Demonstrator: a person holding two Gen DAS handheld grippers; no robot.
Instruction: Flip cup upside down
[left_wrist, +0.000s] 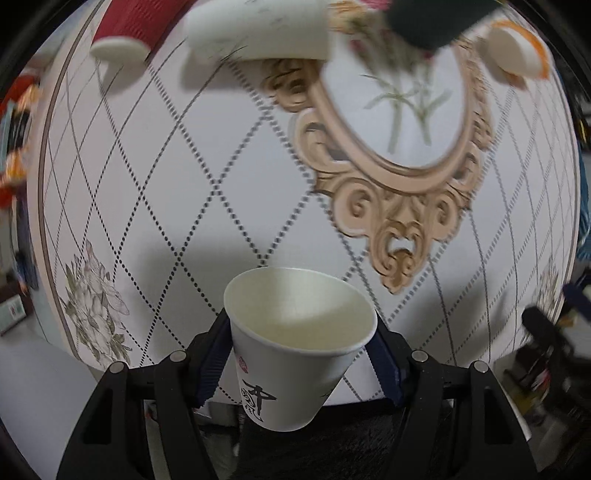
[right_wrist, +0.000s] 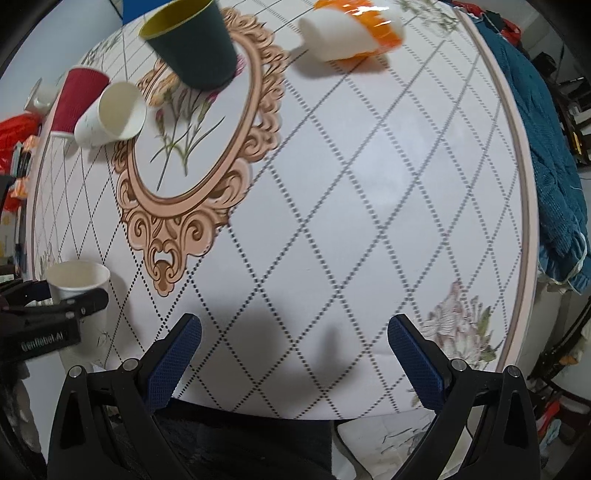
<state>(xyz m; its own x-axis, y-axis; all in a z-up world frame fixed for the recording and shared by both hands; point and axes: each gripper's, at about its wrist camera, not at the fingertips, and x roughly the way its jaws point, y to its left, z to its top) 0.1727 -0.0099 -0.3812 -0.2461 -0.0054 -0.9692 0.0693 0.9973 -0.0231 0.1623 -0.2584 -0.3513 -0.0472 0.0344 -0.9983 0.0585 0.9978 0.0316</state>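
A white paper cup (left_wrist: 299, 347) with black calligraphy stands mouth up between the blue pads of my left gripper (left_wrist: 301, 360), which is shut on it near the table's front edge. The cup looks empty. It also shows in the right wrist view (right_wrist: 78, 284) at the far left, with the left gripper (right_wrist: 55, 314) around it. My right gripper (right_wrist: 293, 354) is open and empty above the table's front edge, well to the right of the cup.
On the round patterned table (right_wrist: 369, 166) at the back: a dark green cup (right_wrist: 192, 48) upright, a white cup (right_wrist: 110, 114) on its side, a red ribbed cup (right_wrist: 75, 99) upside down, an orange-and-white cup (right_wrist: 351, 31) on its side. A teal cloth (right_wrist: 546, 147) hangs at right.
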